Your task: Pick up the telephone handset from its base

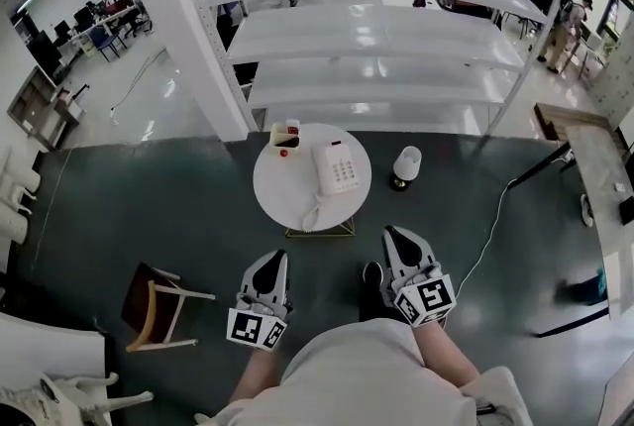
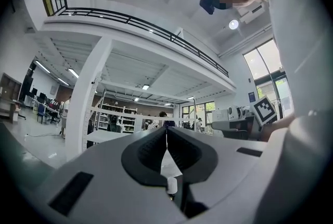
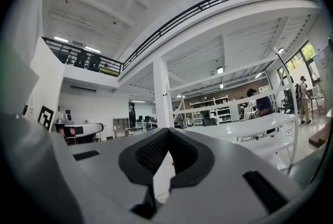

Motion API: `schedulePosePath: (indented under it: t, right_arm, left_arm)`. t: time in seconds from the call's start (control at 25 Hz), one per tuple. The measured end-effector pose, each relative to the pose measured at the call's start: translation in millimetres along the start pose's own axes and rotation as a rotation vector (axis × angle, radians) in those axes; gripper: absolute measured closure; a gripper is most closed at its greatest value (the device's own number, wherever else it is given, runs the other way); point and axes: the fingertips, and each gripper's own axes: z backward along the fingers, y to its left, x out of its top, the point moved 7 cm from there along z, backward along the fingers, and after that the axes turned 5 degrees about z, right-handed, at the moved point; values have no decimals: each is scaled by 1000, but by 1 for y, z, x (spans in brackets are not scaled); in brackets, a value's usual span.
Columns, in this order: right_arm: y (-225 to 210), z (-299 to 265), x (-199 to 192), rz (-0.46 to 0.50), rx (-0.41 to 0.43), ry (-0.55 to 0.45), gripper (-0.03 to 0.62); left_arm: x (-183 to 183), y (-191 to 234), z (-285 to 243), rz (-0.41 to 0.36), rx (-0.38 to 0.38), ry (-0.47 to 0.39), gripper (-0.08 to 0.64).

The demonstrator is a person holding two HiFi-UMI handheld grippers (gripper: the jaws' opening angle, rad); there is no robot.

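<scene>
The handset (image 1: 323,167) rests on its base (image 1: 344,166) at the table (image 1: 269,198) centre. The left gripper (image 1: 276,258) and right gripper (image 1: 394,233), both closed and empty, sit short of its near edge.

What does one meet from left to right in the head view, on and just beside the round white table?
Small open box holding red items → white corded telephone → small white lamp with a dark foot, standing on the floor.
</scene>
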Motion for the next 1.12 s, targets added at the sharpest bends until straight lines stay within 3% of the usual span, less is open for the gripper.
schedulePosePath:
  t: [0.52, 0.84, 1.12]
  right_arm:
    - [-186, -142, 17, 15, 39, -27, 584]
    - [-233, -195, 13, -13, 94, 1, 584]
    - [-249, -214, 13, -20, 82, -11, 584]
  left_arm:
    - [-2, 47, -215, 32, 101, -42, 538]
    - [-7, 62, -285, 31, 152, -36, 538]
    - [-11, 74, -318, 42, 132, 2, 538]
